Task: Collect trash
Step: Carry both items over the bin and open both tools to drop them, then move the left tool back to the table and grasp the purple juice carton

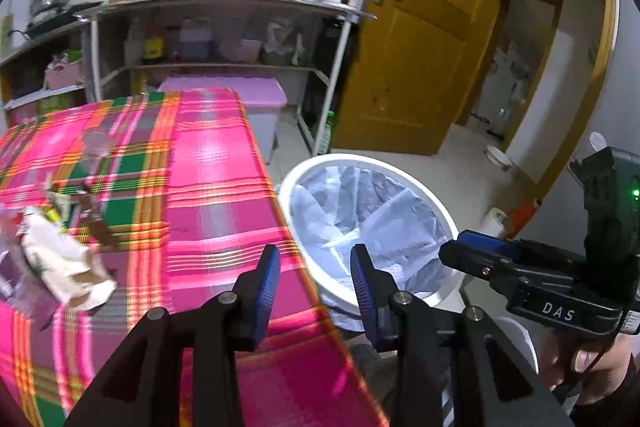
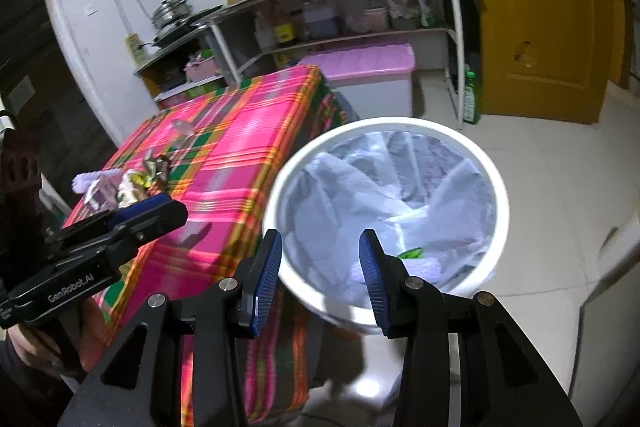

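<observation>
Left tool (image 1: 314,269) parted and empty, right tool (image 2: 320,255) likewise over lined bin (image 2: 486,163), wrappers (image 1: 64,259) near counter (image 1: 224,187) edge.

My left gripper (image 1: 315,269) and right gripper (image 2: 320,255) share black angular frames, ribbed blue pads and silver screws; white lettering reads "DAS" on one body, "GenRobot.AI" on the other.

I saw a yellow door (image 1: 420,39), a metal shelf rack (image 1: 224,7) and a pink-lidded storage box (image 2: 372,63).
</observation>
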`<state>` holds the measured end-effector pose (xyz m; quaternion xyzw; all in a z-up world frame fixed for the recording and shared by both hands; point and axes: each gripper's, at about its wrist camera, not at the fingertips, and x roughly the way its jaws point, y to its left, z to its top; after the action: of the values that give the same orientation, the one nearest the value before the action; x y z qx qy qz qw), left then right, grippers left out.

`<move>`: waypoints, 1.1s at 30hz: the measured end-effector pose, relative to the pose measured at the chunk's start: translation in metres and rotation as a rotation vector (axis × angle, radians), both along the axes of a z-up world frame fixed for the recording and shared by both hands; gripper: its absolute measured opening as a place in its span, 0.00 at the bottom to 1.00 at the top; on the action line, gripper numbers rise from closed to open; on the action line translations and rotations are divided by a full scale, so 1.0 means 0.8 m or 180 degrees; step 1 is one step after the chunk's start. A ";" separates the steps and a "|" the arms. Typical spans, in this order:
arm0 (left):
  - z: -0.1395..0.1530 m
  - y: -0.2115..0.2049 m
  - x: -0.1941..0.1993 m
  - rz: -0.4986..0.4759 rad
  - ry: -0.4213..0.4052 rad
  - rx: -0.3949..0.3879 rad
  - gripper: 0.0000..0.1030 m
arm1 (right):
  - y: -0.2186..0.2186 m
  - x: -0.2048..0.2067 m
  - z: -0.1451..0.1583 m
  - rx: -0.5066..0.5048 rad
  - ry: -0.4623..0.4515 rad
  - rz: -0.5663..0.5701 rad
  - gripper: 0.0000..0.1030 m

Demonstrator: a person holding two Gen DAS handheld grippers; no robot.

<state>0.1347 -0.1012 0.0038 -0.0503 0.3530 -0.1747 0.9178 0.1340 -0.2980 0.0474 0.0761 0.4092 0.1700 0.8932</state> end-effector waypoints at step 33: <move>0.008 0.188 -0.067 0.1373 -0.0127 -0.0009 0.59 | 0.145 -0.006 0.001 -0.0072 0.0040 0.0984 0.41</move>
<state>0.0811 0.0491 0.0104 -0.1225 0.3155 0.0242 0.9407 0.1295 -0.1817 0.0486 0.0033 0.4235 0.3003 0.8547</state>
